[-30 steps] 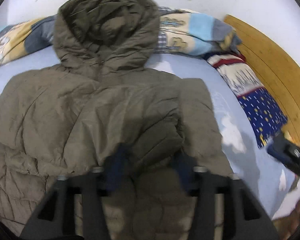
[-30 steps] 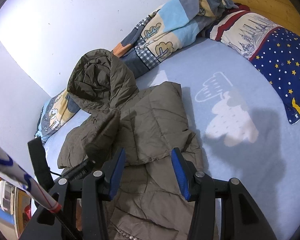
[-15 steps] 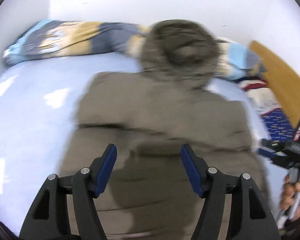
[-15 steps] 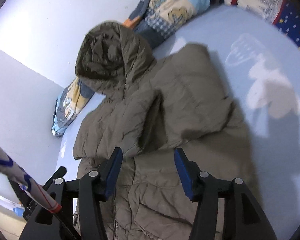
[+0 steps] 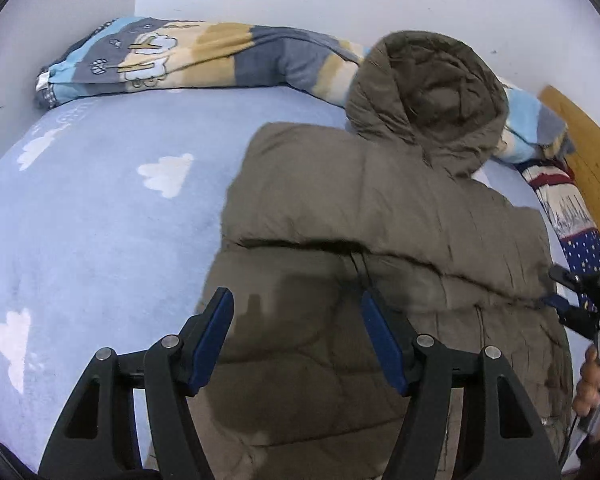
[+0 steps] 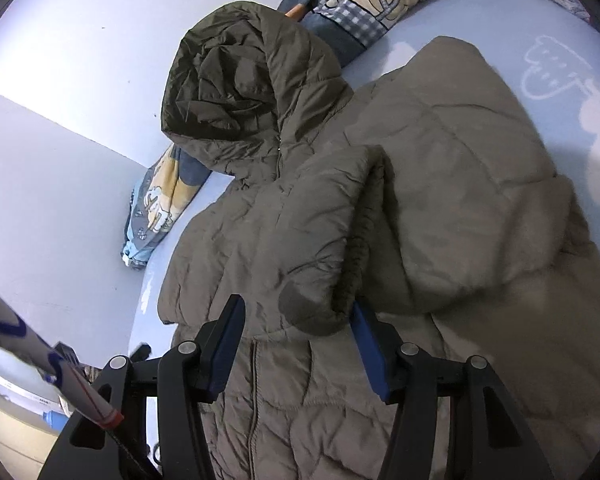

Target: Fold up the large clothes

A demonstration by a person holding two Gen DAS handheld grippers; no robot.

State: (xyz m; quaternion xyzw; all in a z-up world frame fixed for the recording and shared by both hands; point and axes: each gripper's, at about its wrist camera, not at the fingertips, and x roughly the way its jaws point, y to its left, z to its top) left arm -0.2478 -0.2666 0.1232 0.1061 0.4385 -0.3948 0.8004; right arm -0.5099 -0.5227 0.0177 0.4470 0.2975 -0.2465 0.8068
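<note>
An olive puffer jacket point(image 5: 380, 220) lies front up on the blue cloud-print sheet point(image 5: 100, 220), its hood point(image 5: 432, 88) against the rolled quilt. Both sleeves are folded across the chest. My left gripper point(image 5: 296, 312) hovers open over the jacket's lower left part, with nothing between its blue pads. In the right wrist view the same jacket point(image 6: 460, 200) fills the frame. My right gripper point(image 6: 298, 314) is open just above the knit cuff point(image 6: 320, 308) of the upper sleeve, which lies between the fingertips ungripped. The right gripper point(image 5: 572, 300) also shows at the jacket's right edge, held by a hand point(image 5: 592, 376).
A rolled patterned quilt point(image 5: 204, 56) runs along the white wall behind the hood. A star-print pillow point(image 5: 580, 240) and a wooden headboard point(image 5: 588, 140) are on the right. Bare sheet spreads left of the jacket. A white marked rod point(image 6: 60, 380) crosses the right view's lower left corner.
My left gripper let go of the folded sleeve and swung left, so bare sheet now fills its left side. My right gripper sank closer to the jacket, down to the sleeve cuff.
</note>
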